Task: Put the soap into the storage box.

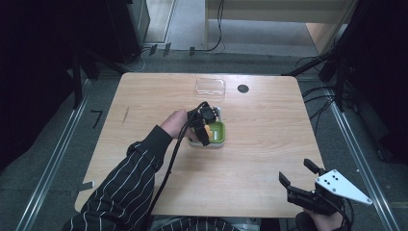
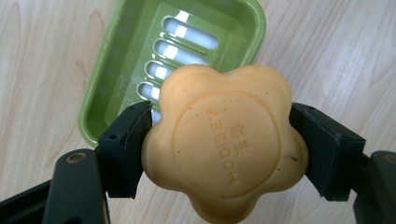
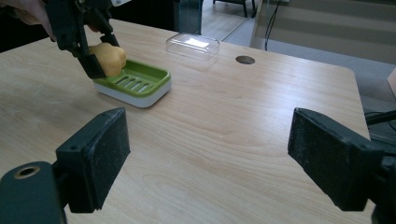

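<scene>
Soap [image 2: 224, 149]: orange-yellow bar, flower-shaped with five rounded lobes; round raised disc on its face with embossed lettering, seen upside down in the left gripper view; a few dark specks on the surface.
Soap, place: centre of the left gripper view, held off the table above the near edge of the soap dish [image 2: 135, 37]; in the right gripper view it sits at upper left, over the dish's left end.
Left gripper [image 1: 204, 126]: clenched on the soap, one black pad pressing each side of the bar; centre of the high view, a hand and striped sleeve behind it.
Right gripper [image 1: 303, 179]: released, jaws wide apart, nothing between them; lower right of the high view, near the table's front edge, well apart from the dish.
Soap dish: green slotted tray on a white base, rounded corners, white showing through the slots; centre of the high view.
Clear lid [image 1: 210, 86]: transparent rectangular cover, upper centre of the high view, lying apart from the dish.
Table [image 1: 269, 144]: pale wood grain, rounded corners, a dark round hole [image 1: 243, 88] just right of the lid.
Room: grey floor, metal rails along both sides, dark equipment and cables at the upper corners.
</scene>
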A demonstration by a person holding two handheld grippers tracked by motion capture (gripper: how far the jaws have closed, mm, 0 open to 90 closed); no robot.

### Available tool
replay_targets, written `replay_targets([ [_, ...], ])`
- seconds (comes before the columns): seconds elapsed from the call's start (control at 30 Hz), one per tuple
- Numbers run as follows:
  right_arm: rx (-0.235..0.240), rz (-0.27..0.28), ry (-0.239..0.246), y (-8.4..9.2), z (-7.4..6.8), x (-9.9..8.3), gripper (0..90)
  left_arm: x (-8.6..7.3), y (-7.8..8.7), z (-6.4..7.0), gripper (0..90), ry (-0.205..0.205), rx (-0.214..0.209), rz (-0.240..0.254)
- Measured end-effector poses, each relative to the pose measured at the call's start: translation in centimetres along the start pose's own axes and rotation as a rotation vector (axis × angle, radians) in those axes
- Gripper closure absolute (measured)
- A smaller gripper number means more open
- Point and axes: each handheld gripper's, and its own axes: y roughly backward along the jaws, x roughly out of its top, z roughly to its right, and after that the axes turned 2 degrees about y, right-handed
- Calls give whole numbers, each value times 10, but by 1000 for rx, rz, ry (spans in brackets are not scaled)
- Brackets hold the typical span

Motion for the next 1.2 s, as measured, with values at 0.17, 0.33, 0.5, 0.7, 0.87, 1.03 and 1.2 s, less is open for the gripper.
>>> replay_targets([
  [0.17, -2, -3, -5, 1, 0, 0, 135, 2, -2, -3, 262, 9, -1, 1],
  [0.33, -3, -2, -3, 1, 0, 0, 135, 2, -5, -7, 262, 28, -5, 7],
  [0.5, -4, -2, -2, 1, 0, -1, 134, 3, -6, -12, 262, 32, -4, 6],
  [0.7, -6, -2, -2, 2, 0, -1, 135, 6, -9, -16, 262, 43, -5, 8],
  [0.87, -8, -2, -1, 2, 0, -1, 134, 9, -13, -19, 262, 44, -6, 7],
  [1.03, -9, -1, -5, 2, 0, -1, 135, 9, -15, -21, 262, 50, -5, 8],
  [1.2, -8, -1, -4, 2, 0, -1, 135, 10, -17, -23, 262, 57, -3, 8],
])
